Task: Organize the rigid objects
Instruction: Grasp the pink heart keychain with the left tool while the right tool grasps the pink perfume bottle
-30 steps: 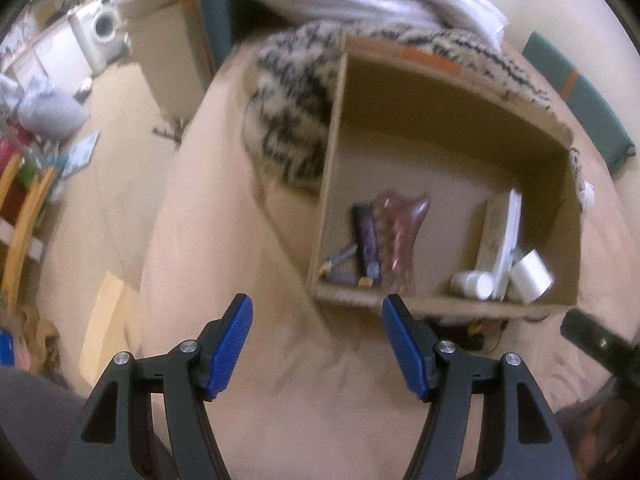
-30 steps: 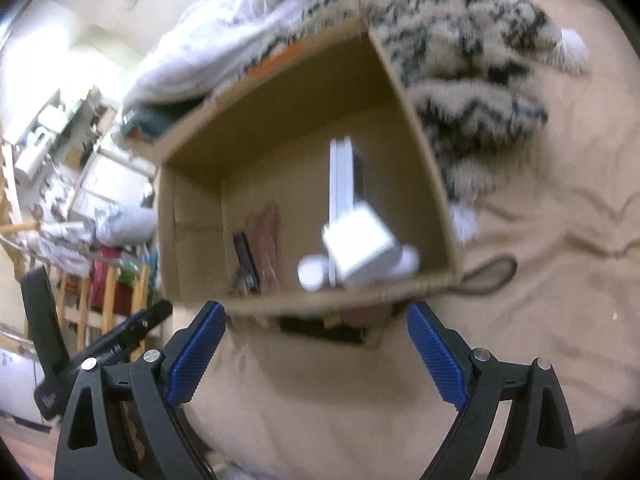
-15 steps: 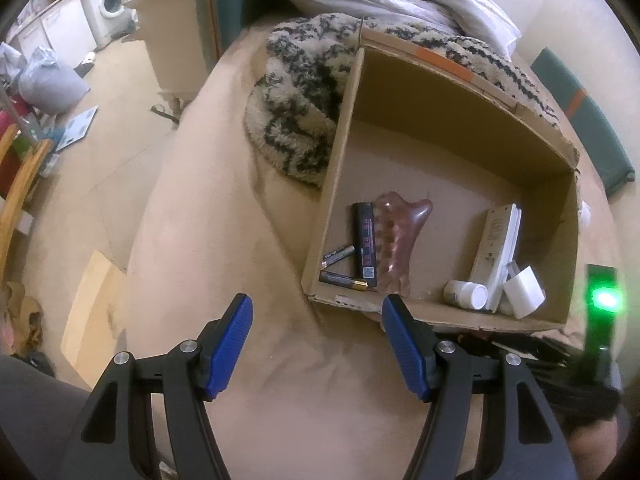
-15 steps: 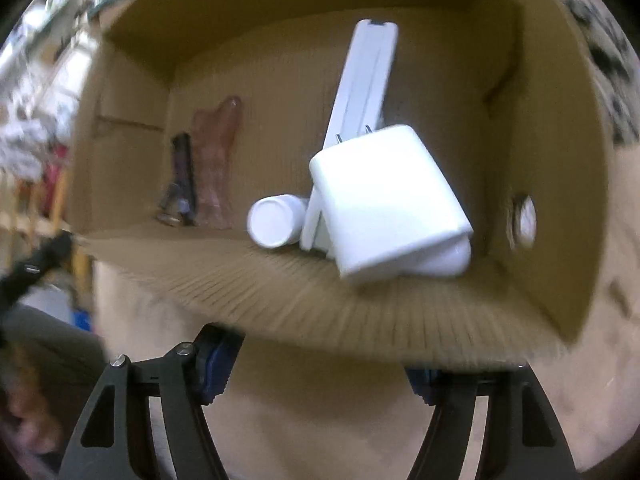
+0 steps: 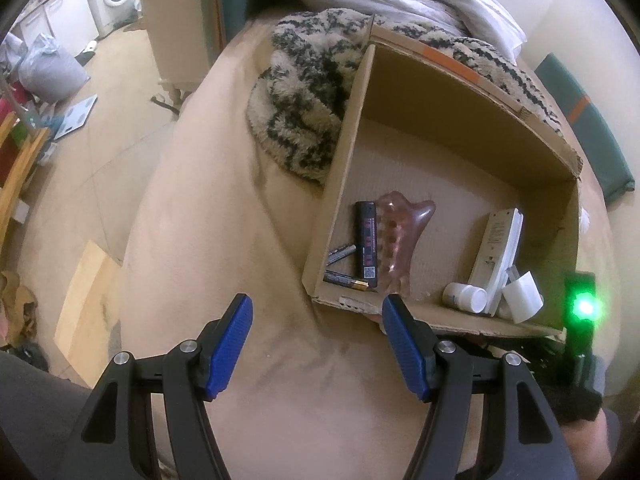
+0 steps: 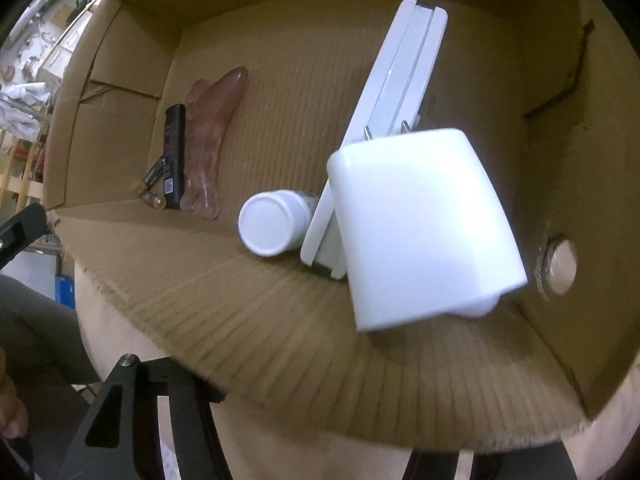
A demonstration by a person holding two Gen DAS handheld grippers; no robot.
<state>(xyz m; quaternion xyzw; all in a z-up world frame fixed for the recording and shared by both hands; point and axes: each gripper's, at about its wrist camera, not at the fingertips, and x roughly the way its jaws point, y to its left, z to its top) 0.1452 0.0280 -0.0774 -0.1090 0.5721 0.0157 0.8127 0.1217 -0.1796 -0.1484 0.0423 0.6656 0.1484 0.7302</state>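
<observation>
Blue-padded left claw (image 5: pixel 316 344) hangs tilted downward, agape, before cardboard box (image 5: pixel 424 320).

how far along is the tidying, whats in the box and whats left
Already in the box: two batteries, a black stick, a pink comb-like piece, a white remote, a bottle and a white charger. In hand: nothing shows in the left hand-held gripper, whose jaws are open over the bedding; the right hand-held gripper's jaws, just closing, are hidden under the box's near wall. What is left can't be seen.
</observation>
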